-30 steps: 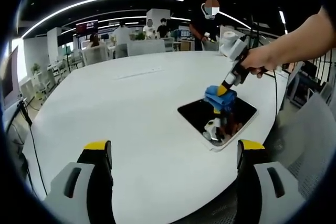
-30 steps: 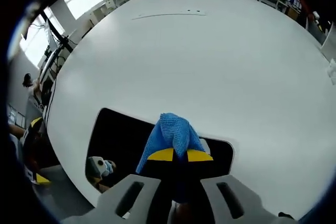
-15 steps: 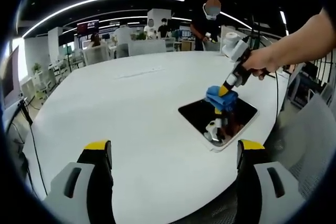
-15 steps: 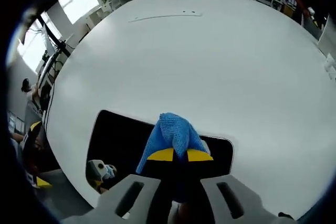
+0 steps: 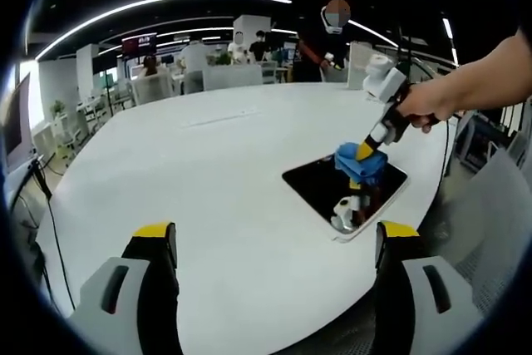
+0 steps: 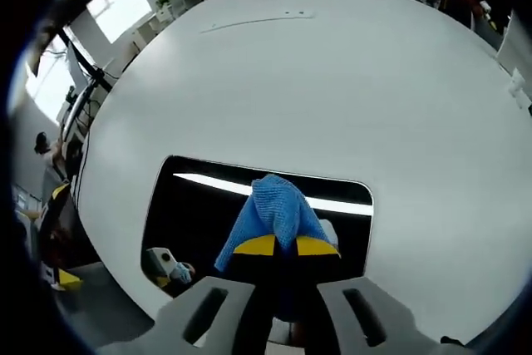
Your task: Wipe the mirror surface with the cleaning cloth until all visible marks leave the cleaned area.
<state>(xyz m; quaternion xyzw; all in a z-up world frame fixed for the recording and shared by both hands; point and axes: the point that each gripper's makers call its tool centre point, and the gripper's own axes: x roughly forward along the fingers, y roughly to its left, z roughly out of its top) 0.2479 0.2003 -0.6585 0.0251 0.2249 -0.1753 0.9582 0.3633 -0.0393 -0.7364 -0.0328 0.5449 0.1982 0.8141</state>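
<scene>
Since a second ago the cloth [image 5: 361, 163] has been carried a little toward the right of the left gripper view, along the mirror [image 5: 312, 184], and in the right gripper view more of the dark glass is now laid bare above the cloth, with a bright streak of reflected ceiling light across it. The cloth, a blue bundle, is pinched between the pressed-together yellow tips of the right gripper [image 6: 277, 246], and it is seen at centre right of the left gripper view, held down to the mirror by a hand [image 5: 424, 106] reaching in from the right edge. The mirror is lying flat on the white table [image 5: 208, 172], near its lower right edge. The left gripper [image 5: 274, 243] is held well apart from the work at the bottom of its own view, jaws spread wide with nothing between them. As to progress: a wiping pass is judged to be under way, somewhere mid-task. No marks can be made out on the exposed glass in either view, though the surface is dark, full of reflections and too small to be read with confidence, and the patch under the cloth is hidden. More strokes across the lower left of the glass in the right gripper view are probably left to be done before the mirror can be called clean.
</scene>
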